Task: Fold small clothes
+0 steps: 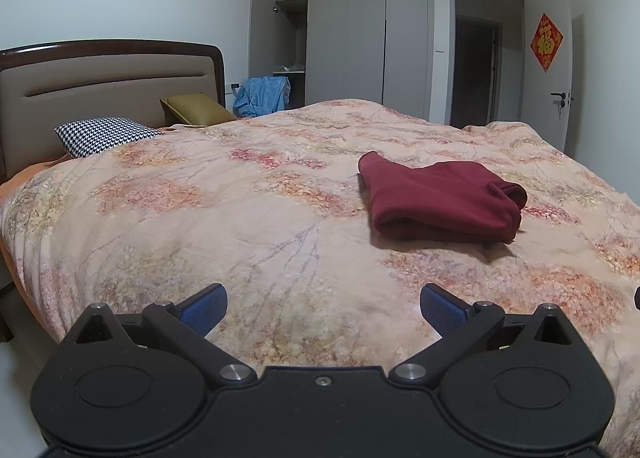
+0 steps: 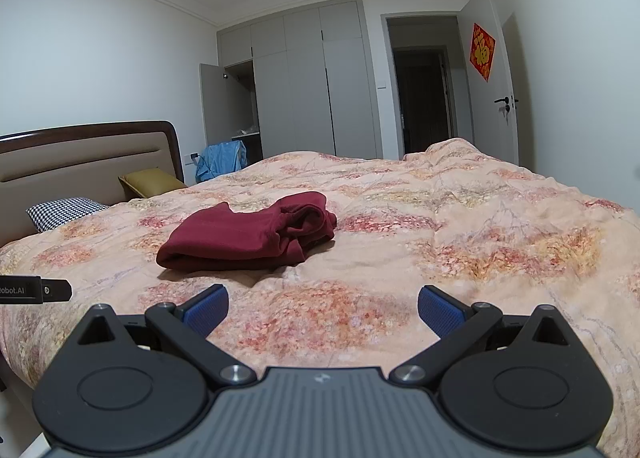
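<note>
A dark red garment lies folded into a thick bundle on the floral quilt. In the right wrist view the same garment sits ahead and to the left on the quilt. My left gripper is open over the near edge of the bed, well short of the garment, with nothing between its blue pads. My right gripper is also open and empty, a short way in front of the garment. A part of the left gripper's body shows at the left edge of the right wrist view.
A houndstooth pillow and an olive pillow rest against the headboard. Blue clothing hangs past the bed's far side. A grey wardrobe with one door open and a dark doorway stand behind.
</note>
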Demonstrator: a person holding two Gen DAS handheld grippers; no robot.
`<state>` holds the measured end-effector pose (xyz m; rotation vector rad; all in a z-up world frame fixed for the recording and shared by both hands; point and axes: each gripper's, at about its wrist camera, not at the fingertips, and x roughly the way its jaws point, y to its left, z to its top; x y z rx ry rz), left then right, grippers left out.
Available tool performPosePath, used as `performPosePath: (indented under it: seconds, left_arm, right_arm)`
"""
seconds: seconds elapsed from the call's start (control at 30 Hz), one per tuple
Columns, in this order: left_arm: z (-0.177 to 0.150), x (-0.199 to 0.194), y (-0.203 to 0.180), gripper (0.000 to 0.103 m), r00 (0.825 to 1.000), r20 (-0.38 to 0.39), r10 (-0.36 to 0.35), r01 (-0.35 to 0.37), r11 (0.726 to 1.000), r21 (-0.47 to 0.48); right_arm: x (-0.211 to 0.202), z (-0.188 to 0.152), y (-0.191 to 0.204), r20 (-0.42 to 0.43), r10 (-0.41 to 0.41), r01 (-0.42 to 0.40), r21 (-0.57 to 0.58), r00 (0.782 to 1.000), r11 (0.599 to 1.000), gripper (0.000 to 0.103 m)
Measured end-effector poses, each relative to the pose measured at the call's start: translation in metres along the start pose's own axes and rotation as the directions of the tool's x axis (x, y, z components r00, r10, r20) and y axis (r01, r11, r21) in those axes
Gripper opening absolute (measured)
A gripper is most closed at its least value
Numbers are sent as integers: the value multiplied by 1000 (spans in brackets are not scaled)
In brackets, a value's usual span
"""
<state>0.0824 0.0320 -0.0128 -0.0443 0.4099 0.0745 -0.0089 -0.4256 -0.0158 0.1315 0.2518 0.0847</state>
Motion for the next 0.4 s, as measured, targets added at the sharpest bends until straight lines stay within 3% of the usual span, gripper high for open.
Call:
performPosePath:
  seconds: [0.4]
  left_arm:
    - [1, 3, -1, 102, 1000, -14, -1, 2, 1000, 9]
  right_arm:
    - [3, -1, 1, -15, -1, 1, 3, 1000, 1000, 103]
